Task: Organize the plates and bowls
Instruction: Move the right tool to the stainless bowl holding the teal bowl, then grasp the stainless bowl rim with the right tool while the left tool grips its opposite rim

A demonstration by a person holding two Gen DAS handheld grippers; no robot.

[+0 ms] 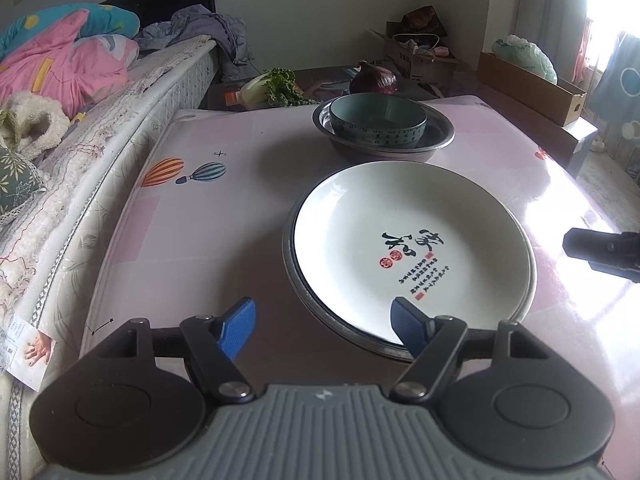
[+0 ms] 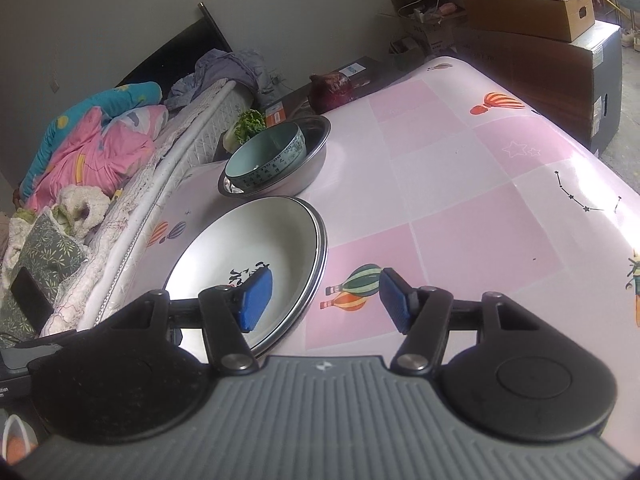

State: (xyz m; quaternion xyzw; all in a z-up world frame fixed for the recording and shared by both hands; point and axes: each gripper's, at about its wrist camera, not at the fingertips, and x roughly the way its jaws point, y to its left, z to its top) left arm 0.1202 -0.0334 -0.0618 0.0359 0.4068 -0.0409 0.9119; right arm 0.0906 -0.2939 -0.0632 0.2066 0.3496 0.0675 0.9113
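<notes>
A white plate (image 1: 404,240) with black calligraphy lies on top of a metal plate (image 1: 316,312) on the pink tablecloth. Behind it a teal bowl (image 1: 378,120) sits inside a steel basin (image 1: 438,136). My left gripper (image 1: 324,328) is open, its right pad over the plate's near rim, nothing between the pads. My right gripper (image 2: 325,300) is open too, straddling the right rim of the white plate (image 2: 248,248) without pressing it: left pad above the plate, right pad above the cloth. The teal bowl (image 2: 266,160) and steel basin (image 2: 316,152) stand beyond. The right gripper (image 1: 604,252) shows at the frame edge.
A bed with a pink and blue quilt (image 1: 64,56) runs along the table's left side. Leafy greens (image 1: 276,86) and a purple cabbage (image 1: 374,78) lie past the far edge. Cardboard boxes (image 2: 532,12) stand at the back right. The pink table (image 2: 480,208) stretches to the right.
</notes>
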